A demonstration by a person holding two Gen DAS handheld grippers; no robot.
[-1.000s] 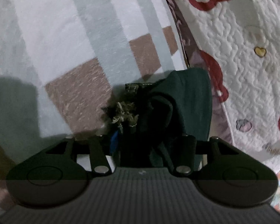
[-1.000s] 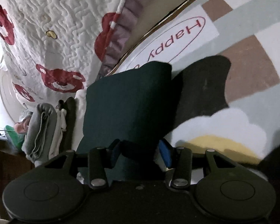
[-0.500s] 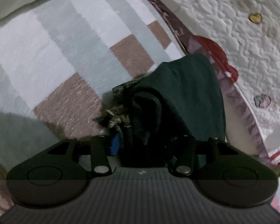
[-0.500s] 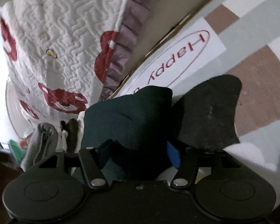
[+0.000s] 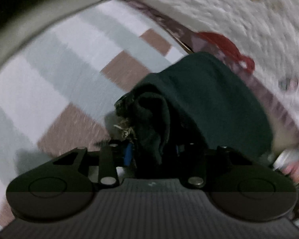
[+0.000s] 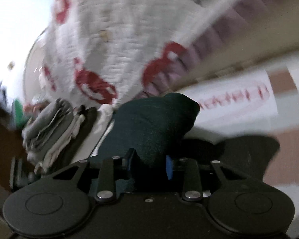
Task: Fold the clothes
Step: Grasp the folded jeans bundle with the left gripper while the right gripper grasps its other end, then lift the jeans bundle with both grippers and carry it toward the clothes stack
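Lifted now, the dark green garment (image 5: 213,99) hangs bunched over the checked rug (image 5: 69,75), with both jaws just closing: left hand-held gripper (image 5: 153,151) and right hand-held gripper (image 6: 149,163) each clenched on it, bear-print quilt (image 6: 129,39) beyond.

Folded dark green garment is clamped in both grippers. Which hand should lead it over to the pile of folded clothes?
Right, probably. The right gripper views the stack of folded clothes just beside the dark green garment. The left gripper faces the checked rug and sees no stack. Both jaws have just been closing on cloth.
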